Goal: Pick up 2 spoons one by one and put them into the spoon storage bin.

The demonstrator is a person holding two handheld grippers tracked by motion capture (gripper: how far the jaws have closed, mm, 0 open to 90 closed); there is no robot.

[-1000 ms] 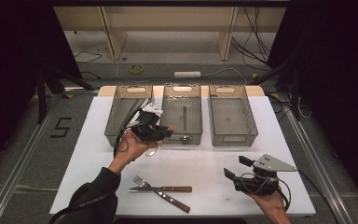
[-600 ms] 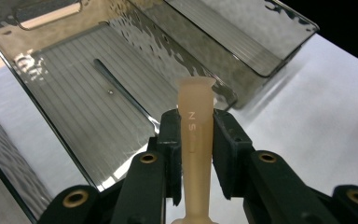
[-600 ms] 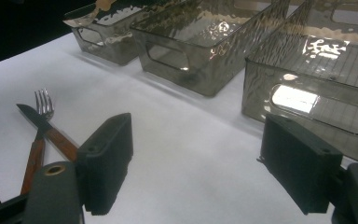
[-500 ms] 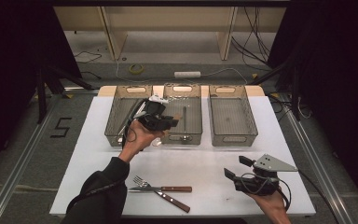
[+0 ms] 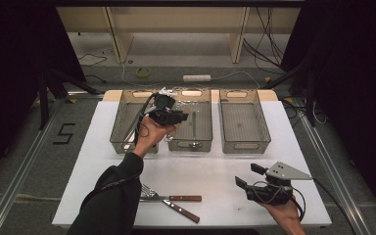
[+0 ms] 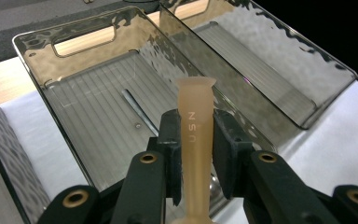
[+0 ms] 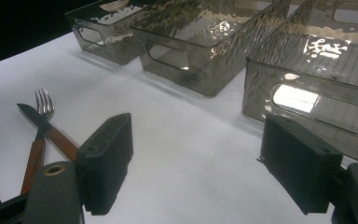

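My left gripper (image 5: pixel 176 116) hovers over the near-left part of the middle bin (image 5: pixel 201 142) and is shut on a beige plastic utensil. In the left gripper view the utensil's handle (image 6: pixel 195 93) sticks out upright between the pads of the left gripper (image 6: pixel 196 128); its other end is hidden below the jaws. A metal utensil (image 6: pixel 137 109) lies on that bin's floor (image 6: pixel 88 107). My right gripper (image 5: pixel 248 176) rests low at the table's front right, open with nothing between its jaws (image 7: pixel 200 163).
Three clear grey bins stand in a row at the back: left (image 5: pixel 122 122), middle, right (image 5: pixel 244 139). A fork (image 5: pixel 152 196) and a knife (image 5: pixel 182 211) with wooden handles lie crossed near the front edge, also seen as fork (image 7: pixel 41 105) and knife (image 7: pixel 51 133).
The left hand has carried the beige utensil away from me and to the right, from over the left bin to over the middle bin. The right gripper has stayed put.
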